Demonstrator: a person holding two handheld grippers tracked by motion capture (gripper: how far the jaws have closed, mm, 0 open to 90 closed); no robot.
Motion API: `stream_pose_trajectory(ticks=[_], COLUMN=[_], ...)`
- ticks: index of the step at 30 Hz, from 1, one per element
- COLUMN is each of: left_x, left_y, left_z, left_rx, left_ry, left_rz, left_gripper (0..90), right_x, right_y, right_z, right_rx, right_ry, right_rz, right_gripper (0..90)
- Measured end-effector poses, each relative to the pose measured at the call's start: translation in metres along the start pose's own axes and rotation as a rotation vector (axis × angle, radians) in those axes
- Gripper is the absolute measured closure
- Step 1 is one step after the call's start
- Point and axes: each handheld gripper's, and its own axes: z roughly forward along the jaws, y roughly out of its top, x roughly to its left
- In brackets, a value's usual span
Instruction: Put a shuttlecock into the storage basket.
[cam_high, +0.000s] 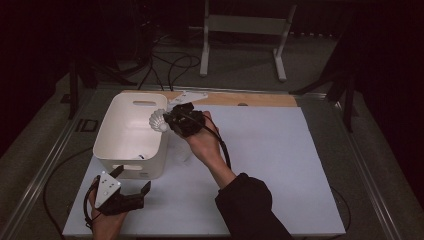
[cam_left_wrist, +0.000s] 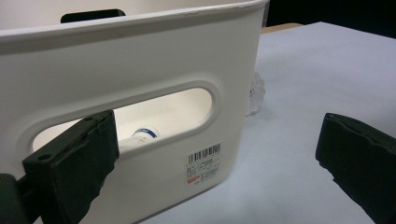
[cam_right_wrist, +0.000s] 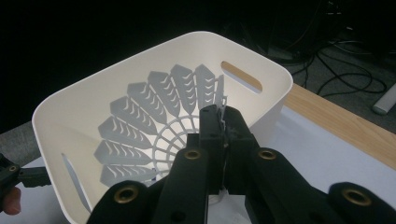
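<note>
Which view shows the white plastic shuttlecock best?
The right gripper view: the white plastic shuttlecock spreads its slotted skirt over the white plastic bin. The high view shows it small at the bin's rim.

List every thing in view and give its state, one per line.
Shuttlecock: pinched by its skirt edge, held over the basket rim.
Basket: upright on the mat, a small item inside.
Right gripper: shut on the shuttlecock.
Left gripper: open, at the basket's near wall, one jaw at the handle slot.
Clear plastic item: lying on the mat beside the basket.
</note>
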Motion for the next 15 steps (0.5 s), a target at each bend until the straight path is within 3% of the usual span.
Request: stream_pose_trajectory(ticks=[15], left_x=[0.0002], left_y=[0.0], left_z=[-0.0001], left_rx=[-0.001], left_ry=[0.0], left_rz=[0.0], left_gripper=[0.0], right_x=[0.0067], right_y=[0.0042], right_z=[0.0035], right_rx=[-0.01], right_ry=[0.008], right_rz=[0.003], right_gripper=[88.6])
